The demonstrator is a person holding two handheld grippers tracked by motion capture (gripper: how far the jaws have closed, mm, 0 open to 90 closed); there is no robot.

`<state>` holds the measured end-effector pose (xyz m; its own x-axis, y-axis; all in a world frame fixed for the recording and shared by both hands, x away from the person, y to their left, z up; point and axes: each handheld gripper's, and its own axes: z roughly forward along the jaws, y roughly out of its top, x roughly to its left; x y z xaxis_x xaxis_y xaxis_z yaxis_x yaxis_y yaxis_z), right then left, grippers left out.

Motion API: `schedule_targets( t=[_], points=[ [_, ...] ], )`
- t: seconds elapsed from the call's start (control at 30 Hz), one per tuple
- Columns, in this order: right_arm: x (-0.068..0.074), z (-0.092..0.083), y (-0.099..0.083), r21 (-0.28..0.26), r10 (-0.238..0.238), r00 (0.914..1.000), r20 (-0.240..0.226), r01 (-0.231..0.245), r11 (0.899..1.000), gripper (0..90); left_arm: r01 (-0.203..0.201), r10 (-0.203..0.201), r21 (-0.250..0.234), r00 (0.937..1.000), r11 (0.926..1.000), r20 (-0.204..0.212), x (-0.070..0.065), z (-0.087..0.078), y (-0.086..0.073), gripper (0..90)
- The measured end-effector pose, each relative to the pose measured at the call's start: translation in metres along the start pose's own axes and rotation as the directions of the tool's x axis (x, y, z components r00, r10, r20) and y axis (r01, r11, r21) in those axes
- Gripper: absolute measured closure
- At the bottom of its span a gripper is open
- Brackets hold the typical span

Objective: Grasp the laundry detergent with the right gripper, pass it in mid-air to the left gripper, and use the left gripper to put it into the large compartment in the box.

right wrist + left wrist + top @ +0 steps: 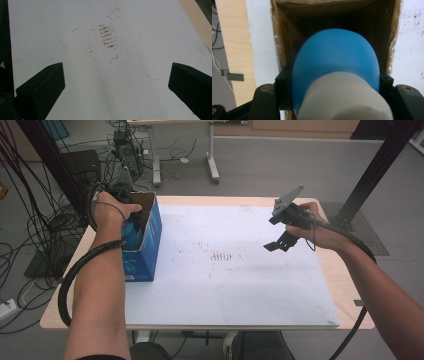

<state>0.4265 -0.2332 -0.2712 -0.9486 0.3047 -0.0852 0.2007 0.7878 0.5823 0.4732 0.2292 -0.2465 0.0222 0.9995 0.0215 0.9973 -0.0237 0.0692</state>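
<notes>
Blue-and-white bottle [337, 75] hangs inside cardboard box [287, 45].

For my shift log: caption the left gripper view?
Left gripper holding a blue-and-white bottle over the open cardboard box.

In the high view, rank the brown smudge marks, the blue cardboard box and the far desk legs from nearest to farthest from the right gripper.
1. Brown smudge marks, mid-mat, left of the right gripper.
2. Blue cardboard box, at the mat's left edge.
3. Desk legs, on the floor beyond the table.
</notes>
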Motion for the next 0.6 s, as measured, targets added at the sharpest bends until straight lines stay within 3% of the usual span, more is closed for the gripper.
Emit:
schedule_targets(
  t=[0.6],
  points=[
    [-0.003,0.001,-0.004,-0.004,0.011,0.9999,0.002,-0.011,1.0,0.7,-0.018,0.018,0.023,0.9998,0.9996,-0.01,-0.003,0.021,0.0,37.1]
  ],
)
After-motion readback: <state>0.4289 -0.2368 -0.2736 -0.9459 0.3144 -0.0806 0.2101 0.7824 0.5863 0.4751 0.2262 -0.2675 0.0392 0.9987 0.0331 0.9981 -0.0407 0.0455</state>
